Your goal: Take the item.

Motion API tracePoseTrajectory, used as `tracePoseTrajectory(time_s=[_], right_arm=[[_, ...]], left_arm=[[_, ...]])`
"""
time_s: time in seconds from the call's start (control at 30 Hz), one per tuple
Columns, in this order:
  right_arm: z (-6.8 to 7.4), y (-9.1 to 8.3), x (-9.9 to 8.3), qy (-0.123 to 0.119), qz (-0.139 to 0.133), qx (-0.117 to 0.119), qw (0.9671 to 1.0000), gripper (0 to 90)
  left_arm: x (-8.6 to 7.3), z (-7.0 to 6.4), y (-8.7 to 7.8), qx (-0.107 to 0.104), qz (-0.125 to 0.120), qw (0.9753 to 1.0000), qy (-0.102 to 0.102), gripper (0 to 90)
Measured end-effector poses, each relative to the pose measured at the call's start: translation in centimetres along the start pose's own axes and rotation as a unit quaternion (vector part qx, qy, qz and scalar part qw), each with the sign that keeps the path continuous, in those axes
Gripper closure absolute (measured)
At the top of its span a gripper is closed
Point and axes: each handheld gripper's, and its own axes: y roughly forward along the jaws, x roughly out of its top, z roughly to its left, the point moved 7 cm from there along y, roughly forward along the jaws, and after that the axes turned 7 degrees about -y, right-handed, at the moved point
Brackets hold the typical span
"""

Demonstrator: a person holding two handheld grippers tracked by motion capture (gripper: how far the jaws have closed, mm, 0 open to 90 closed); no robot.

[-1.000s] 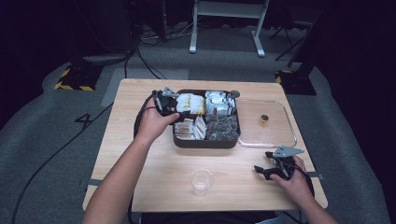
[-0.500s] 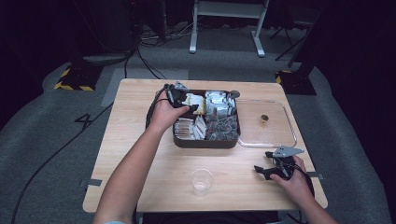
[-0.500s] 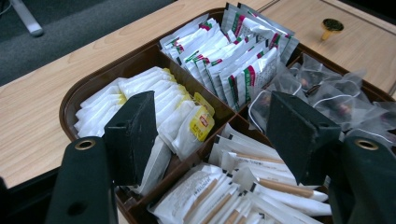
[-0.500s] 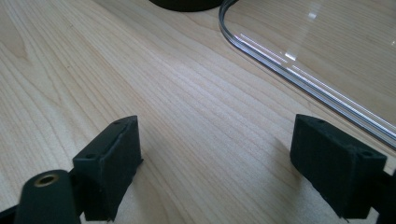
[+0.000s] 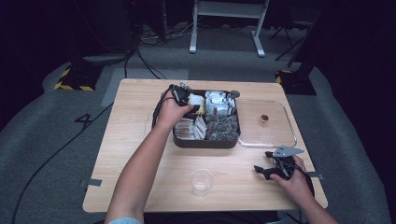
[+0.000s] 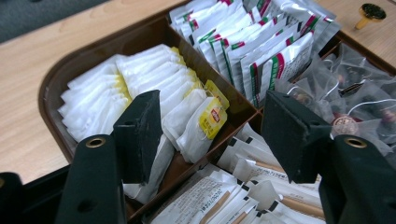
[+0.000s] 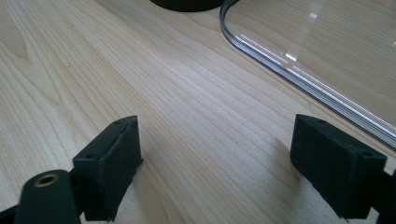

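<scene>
Hovering wide open over white tea sachets (image 6: 140, 88) in a dark brown compartmented tray (image 5: 205, 141), left gripper (image 6: 210, 135) empty, right gripper (image 7: 215, 163) resting agape, empty, on the pale wooden table (image 5: 140, 163).

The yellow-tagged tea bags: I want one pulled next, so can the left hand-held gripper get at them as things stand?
Probably yes. The left hand-held gripper hangs open just above the tea bags in the uncovered box; the clear lid lies aside on the table.

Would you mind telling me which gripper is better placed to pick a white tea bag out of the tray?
The left gripper. It hangs open right over the tray's compartment of white tea bags. The right gripper rests open on the table, apart from the tray, near the clear lid.
</scene>
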Motion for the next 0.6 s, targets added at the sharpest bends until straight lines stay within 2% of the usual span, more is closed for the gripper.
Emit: tracePoseTrajectory(time_s=[0.17, 0.27, 0.5, 0.6], right_arm=[[0.0, 0.0, 0.0, -0.001, 0.0, 0.001, 1.0, 16.5], [0.0, 0.0, 0.0, -0.001, 0.0, 0.002, 1.0, 16.5], [0.0, 0.0, 0.0, -0.002, 0.0, 0.003, 1.0, 16.5], [0.0, 0.0, 0.0, -0.002, 0.0, 0.003, 1.0, 16.5]], left_arm=[[-0.5, 0.0, 1.1, -0.001, 0.019, 0.9998, -0.003, 41.0], [-0.7, 0.2, 1.9, 0.006, 0.026, 0.9996, -0.003, 41.7], [-1.1, 0.8, 3.6, 0.014, 0.039, 0.9989, -0.021, 46.1], [-1.1, 0.9, 3.7, 0.017, 0.044, 0.9985, -0.027, 51.5]])
